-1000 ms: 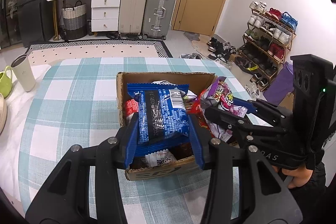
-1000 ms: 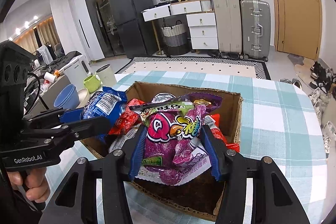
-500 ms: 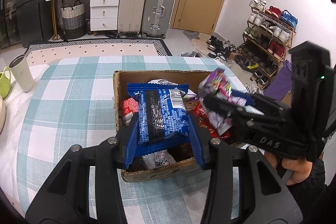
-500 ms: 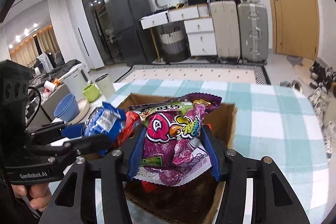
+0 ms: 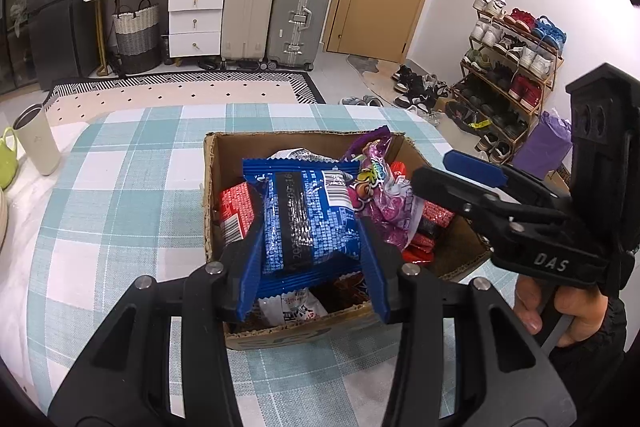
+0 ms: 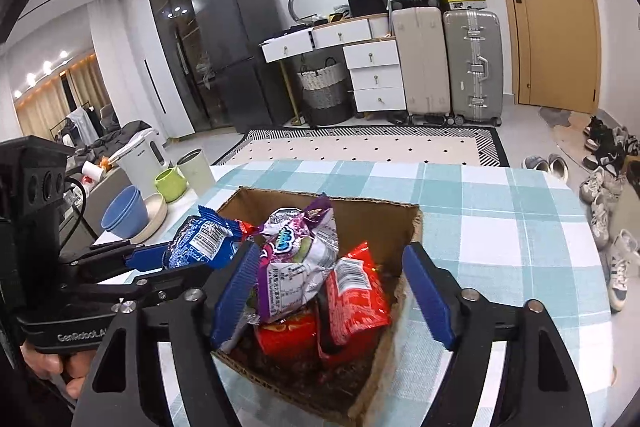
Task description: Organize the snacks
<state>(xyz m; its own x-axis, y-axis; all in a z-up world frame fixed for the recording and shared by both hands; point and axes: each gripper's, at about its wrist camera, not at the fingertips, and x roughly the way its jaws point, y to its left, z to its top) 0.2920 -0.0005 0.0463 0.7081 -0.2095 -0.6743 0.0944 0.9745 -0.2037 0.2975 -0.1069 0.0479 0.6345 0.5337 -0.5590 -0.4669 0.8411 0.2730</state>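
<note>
A cardboard box (image 5: pixel 208 187) (image 6: pixel 414 227) of snack packets stands on the checked tablecloth. My left gripper (image 5: pixel 312 267) is shut on a blue snack packet (image 5: pixel 308 219) and holds it over the box; that packet shows in the right wrist view (image 6: pixel 200 243) too. My right gripper (image 6: pixel 332 291) is open over the box. The purple candy packet (image 6: pixel 296 263) (image 5: pixel 380 195) lies loose in the box, leaning by the left finger. Red packets (image 6: pixel 356 291) lie beside it.
A beige tumbler (image 5: pixel 36 139), a green mug (image 6: pixel 172 183), blue bowls (image 6: pixel 124 215) and a white kettle (image 6: pixel 144 155) stand at the table's left. Suitcases, drawers and a shoe rack (image 5: pixel 512 67) are on the floor beyond.
My right gripper has opened and let go of the purple candy packet, which has dropped into the box. My left gripper still holds the blue packet, shifted slightly.
</note>
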